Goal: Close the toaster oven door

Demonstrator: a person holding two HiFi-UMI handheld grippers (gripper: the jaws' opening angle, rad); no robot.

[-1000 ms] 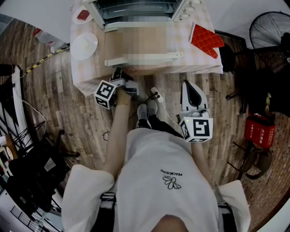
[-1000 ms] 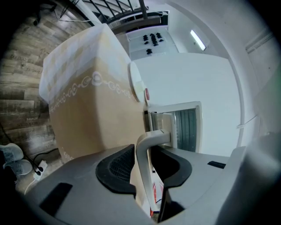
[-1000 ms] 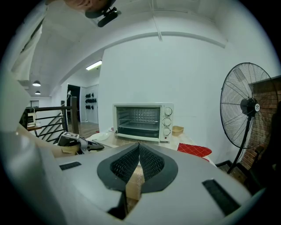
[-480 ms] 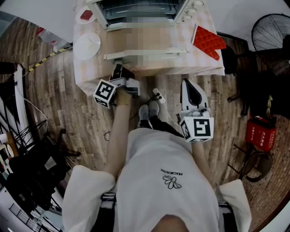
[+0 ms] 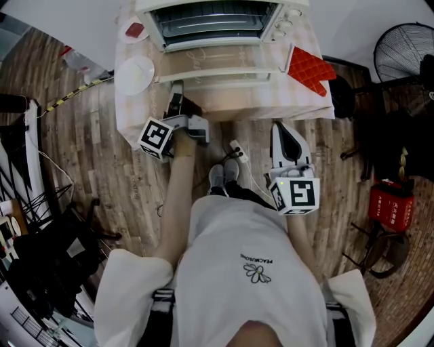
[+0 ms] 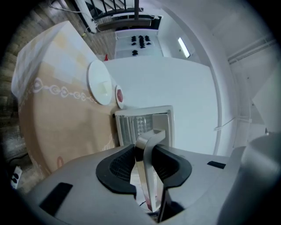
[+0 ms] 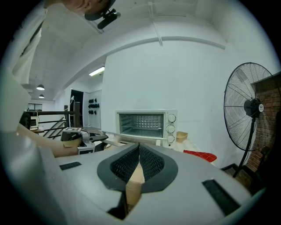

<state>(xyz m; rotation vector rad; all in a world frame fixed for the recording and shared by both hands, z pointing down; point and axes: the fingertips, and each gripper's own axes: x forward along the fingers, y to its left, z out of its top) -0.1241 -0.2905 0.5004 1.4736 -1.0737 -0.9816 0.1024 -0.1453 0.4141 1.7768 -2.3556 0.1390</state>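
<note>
The white toaster oven (image 5: 210, 20) stands at the back of the table, its glass door (image 5: 217, 57) hanging partly raised. My left gripper (image 5: 176, 96) is shut on the left end of the door handle (image 5: 224, 76). In the left gripper view the metal handle (image 6: 147, 176) runs between the pads (image 6: 125, 165), which press on it although the jaws have just been opening a little, and the oven (image 6: 142, 125) lies beyond. My right gripper (image 5: 283, 132) hangs shut and empty in front of the table edge. In the right gripper view its jaws meet (image 7: 139, 151) before the oven (image 7: 142, 125).
A white plate (image 5: 135, 74) and a small red dish (image 5: 134, 31) lie left of the oven, a red oven mitt (image 5: 308, 66) right of it. A power strip (image 5: 237, 148) lies on the wooden floor. A fan (image 5: 403, 47) and a red box (image 5: 388, 202) stand at the right.
The left gripper has lifted the handle, and the door has swung up from flat toward the oven. The right gripper has stayed where it was.
</note>
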